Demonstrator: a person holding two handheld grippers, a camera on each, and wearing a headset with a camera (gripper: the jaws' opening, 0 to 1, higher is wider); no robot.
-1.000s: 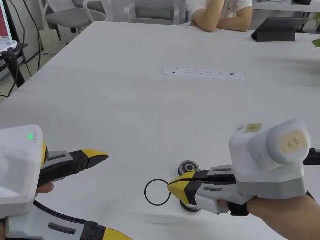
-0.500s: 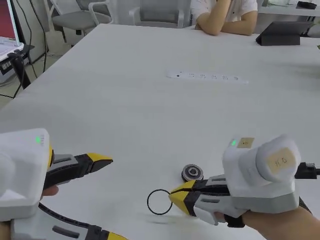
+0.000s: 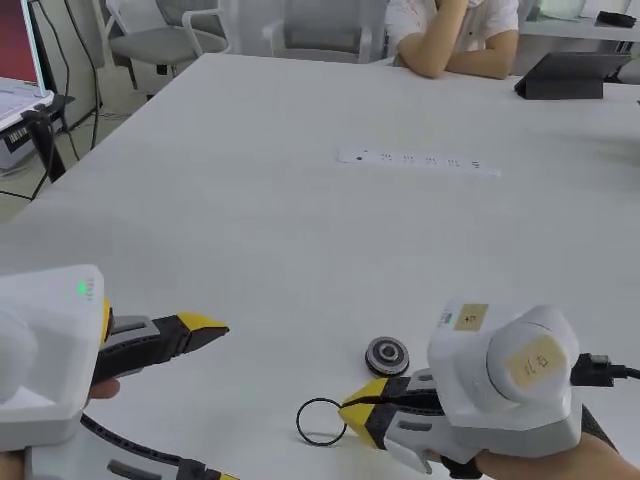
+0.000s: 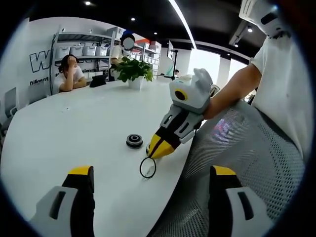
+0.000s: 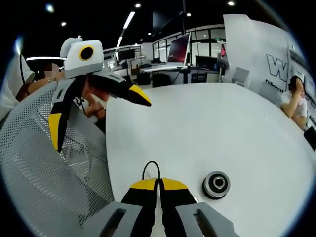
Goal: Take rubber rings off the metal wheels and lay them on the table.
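Closest in, the right claw [image 3: 350, 410] has its yellow-tipped jaws pressed together on the near edge of the rubber ring [image 3: 321, 421]. The ring is a thin black loop reaching out from the tips over the table [image 3: 300, 230]; whether its far side rests on the surface is hard to tell. Just beyond this claw, a little to the right of its tips, a metal wheel [image 3: 386, 354] lies flat on the tabletop. It is apart from the ring and touches neither jaw.

Facing the right claw, the left claw [image 3: 212, 400] has its jaws spread wide with nothing between them, pointing toward the ring but well short of it. A grey mesh chair back [image 4: 237, 148] stands at the table's near edge behind the right claw.

The tabletop is plain matte white and broad. Well beyond both claws lies a white power strip [image 3: 418, 160]. At the far edge a person [image 3: 450, 40] sits leaning on the table, with a dark flat case [image 3: 560, 75] nearby and grey office chairs [image 3: 160, 40] around the end. The left gripper view adds a potted plant [image 4: 131, 69], wall shelves [image 4: 84, 49] and ceiling lights; the right gripper view shows a monitor [image 5: 178, 49].
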